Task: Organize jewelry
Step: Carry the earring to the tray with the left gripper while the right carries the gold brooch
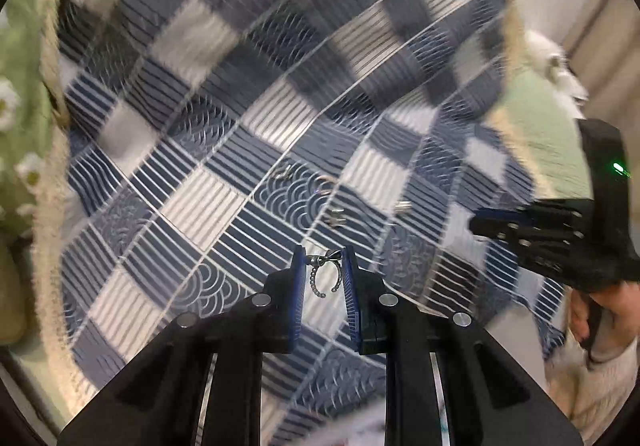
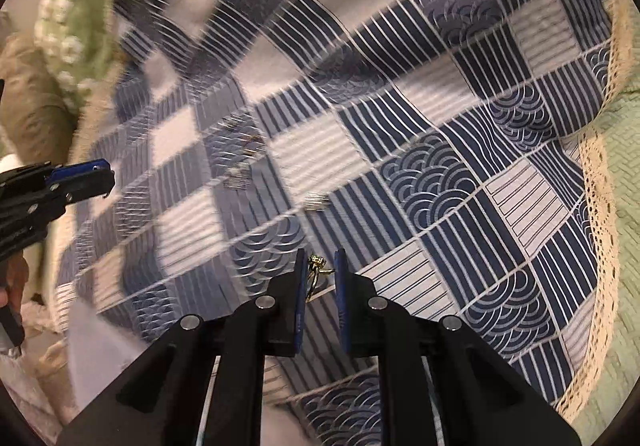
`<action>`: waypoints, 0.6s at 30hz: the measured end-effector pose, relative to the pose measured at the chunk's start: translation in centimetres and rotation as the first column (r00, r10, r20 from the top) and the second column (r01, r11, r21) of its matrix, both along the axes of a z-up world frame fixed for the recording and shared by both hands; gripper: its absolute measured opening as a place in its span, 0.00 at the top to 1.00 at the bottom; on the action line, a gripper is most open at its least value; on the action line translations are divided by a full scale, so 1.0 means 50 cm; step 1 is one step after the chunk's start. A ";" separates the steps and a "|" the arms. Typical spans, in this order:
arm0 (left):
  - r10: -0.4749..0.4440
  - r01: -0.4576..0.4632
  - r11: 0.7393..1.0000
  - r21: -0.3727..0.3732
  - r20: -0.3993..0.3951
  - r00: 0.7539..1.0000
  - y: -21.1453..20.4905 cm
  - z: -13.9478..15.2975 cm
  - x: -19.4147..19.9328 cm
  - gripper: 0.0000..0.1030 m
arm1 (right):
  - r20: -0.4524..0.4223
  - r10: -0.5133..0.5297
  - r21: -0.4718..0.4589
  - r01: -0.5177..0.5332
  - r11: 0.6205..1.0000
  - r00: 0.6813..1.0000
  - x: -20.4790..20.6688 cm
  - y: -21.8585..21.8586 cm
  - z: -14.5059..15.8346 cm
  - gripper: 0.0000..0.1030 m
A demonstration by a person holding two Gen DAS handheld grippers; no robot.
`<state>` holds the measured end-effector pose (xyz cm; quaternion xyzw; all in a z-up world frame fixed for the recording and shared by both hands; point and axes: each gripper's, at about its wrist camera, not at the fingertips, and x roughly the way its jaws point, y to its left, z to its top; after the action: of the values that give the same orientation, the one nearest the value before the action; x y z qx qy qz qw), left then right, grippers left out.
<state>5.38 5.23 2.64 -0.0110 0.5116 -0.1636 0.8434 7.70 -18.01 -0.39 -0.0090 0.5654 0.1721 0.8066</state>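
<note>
Left tool (image 1: 323, 266) grips beaded ring (image 1: 324, 278) | far jewelry (image 1: 336, 216) blurred

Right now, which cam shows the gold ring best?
Right wrist. The gold ring sits sharp between the right gripper fingers, close to the lens. In the left wrist view the right gripper shows only side-on at the frame's edge; the ring can't be made out there.

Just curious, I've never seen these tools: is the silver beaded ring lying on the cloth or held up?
Held up. The silver beaded ring sits pinched between the left gripper fingers, above the patterned cloth.
</note>
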 end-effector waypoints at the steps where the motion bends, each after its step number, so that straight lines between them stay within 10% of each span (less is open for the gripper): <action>1: -0.012 0.013 1.000 -0.015 0.031 0.999 -0.006 0.031 -0.025 0.83 | 0.025 0.016 0.012 -0.016 1.000 1.000 -0.023 0.006 0.025 0.86; 7: -0.060 0.066 0.996 -0.057 0.097 0.993 -0.036 0.070 -0.124 0.83 | 0.107 0.105 0.064 -0.113 0.992 0.989 -0.139 0.043 0.102 0.86; 18: -0.133 0.137 0.990 0.030 -0.108 0.985 -0.079 -0.124 -0.288 0.83 | -0.005 0.220 -0.030 -0.220 0.975 0.976 -0.330 0.086 -0.019 0.86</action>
<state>-9.02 1.28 -3.57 0.0307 0.5580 -0.2099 0.8023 -8.79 -13.73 -1.32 -0.0835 0.5642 0.2517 0.7819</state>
